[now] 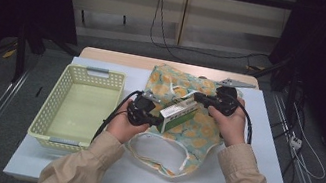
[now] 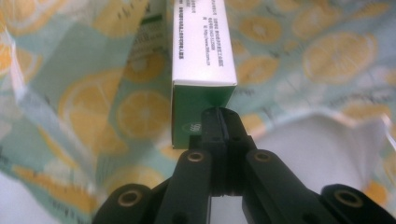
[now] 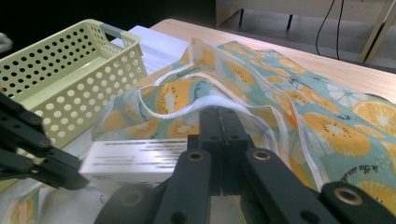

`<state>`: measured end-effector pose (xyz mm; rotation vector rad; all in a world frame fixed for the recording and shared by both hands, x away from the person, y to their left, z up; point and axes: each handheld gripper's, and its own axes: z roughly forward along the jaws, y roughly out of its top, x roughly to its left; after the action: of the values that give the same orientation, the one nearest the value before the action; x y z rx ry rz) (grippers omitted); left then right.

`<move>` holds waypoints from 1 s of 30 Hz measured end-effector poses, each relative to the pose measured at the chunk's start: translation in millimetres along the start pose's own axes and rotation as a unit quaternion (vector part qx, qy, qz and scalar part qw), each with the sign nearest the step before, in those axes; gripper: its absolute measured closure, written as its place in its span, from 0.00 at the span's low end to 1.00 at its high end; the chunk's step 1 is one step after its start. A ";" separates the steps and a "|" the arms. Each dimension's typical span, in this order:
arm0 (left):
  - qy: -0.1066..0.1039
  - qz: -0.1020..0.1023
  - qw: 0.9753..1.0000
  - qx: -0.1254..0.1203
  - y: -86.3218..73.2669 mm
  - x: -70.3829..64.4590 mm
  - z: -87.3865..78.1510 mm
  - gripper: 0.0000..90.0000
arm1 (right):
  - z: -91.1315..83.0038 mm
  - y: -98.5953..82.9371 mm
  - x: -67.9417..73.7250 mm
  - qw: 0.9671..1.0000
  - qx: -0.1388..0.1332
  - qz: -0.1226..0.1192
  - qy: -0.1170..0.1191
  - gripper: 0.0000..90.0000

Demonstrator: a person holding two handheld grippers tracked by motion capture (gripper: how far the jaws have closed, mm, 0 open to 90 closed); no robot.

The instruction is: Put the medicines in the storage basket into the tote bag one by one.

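With the left gripper (image 1: 158, 119) clamped on the end of the green-and-white box (image 1: 177, 114) and the right gripper (image 1: 196, 97) pinching the fruit-print bag's (image 1: 187, 86) rim open, the box likely slides inside next.

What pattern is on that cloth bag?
Orange citrus slices on pale teal bag, clearest in the left gripper view.

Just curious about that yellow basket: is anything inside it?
No, the basket shows a bare bottom; the box is over the bag.
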<state>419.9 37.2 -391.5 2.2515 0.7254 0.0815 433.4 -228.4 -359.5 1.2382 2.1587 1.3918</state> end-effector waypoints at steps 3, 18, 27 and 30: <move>0.008 -0.009 1.000 -0.016 5.7 0.9 13.4 1.00 | -1.3 0.4 0.0 1.000 -0.001 -0.001 0.000 1.00; 0.036 -0.043 0.996 -0.073 37.7 6.5 70.2 1.00 | -4.2 0.5 -0.5 1.000 -0.001 -0.002 0.002 1.00; 0.026 -0.043 0.996 -0.074 38.1 4.8 66.9 0.92 | -3.0 -0.5 0.6 1.000 0.005 -0.005 0.002 1.00; 0.029 -0.033 0.997 -0.064 37.5 -1.6 55.7 0.65 | -2.4 -0.6 1.4 1.000 0.007 -0.006 0.003 1.00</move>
<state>451.5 -20.5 -405.4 2.1087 0.8011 0.1578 430.8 -228.9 -358.6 1.2247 2.1794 1.3794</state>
